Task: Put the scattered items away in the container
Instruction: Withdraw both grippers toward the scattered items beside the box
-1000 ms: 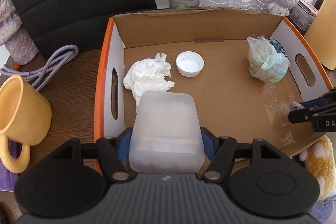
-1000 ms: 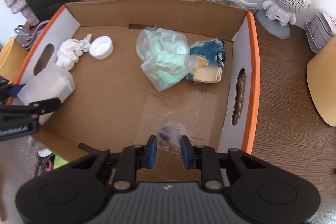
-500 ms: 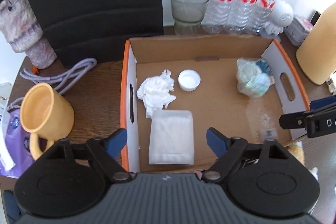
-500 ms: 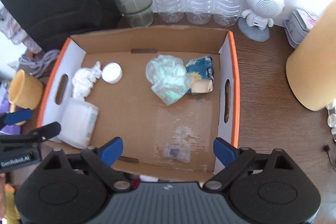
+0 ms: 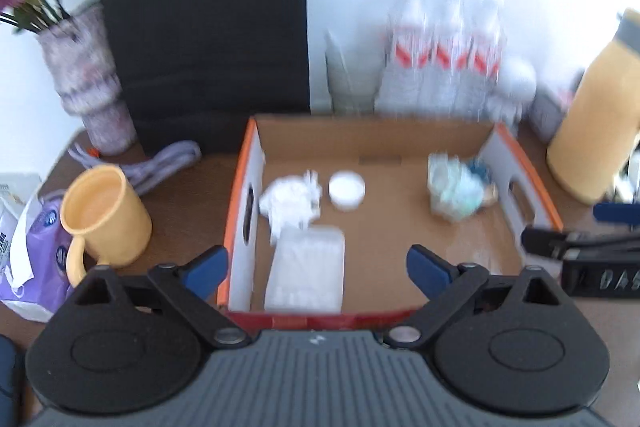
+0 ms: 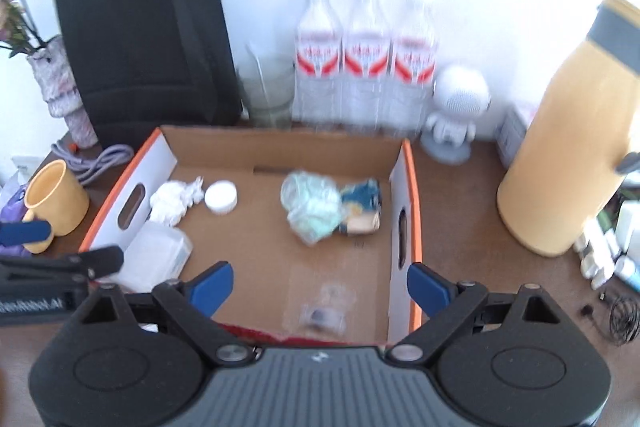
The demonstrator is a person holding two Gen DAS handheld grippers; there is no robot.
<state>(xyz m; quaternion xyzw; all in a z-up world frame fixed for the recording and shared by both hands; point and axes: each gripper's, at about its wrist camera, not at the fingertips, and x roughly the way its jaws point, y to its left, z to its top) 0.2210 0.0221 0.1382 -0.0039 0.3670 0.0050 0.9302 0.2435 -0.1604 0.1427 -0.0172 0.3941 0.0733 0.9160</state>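
Observation:
An open cardboard box [image 5: 400, 139] [image 6: 280, 147] with orange-edged sides stands on the brown table. In it lie a translucent white plastic tub [image 5: 306, 269] [image 6: 158, 257], a crumpled white tissue [image 5: 290, 201] [image 6: 174, 201], a white cap [image 5: 346, 187] [image 6: 221, 197], a greenish plastic bag [image 5: 454, 189] [image 6: 314, 209], a blue wrapper [image 6: 362, 197] and a small clear bag [image 6: 324, 311]. My left gripper [image 5: 316, 265] is open and empty, above the box's near edge. My right gripper [image 6: 320, 285] is open and empty, above the near right part.
A yellow mug [image 5: 104, 217] and a purple cable [image 5: 160, 163] lie left of the box. A black bag [image 6: 140, 39], a glass [image 6: 266, 87], water bottles [image 6: 364, 63] and a white robot figure [image 6: 456, 107] stand behind. A tall yellow jug [image 6: 568, 147] stands on the right.
Both grippers let go of their items, the left the tub and the right the small clear bag, opened wide, and pulled up and back from the box. The items lie in the box.

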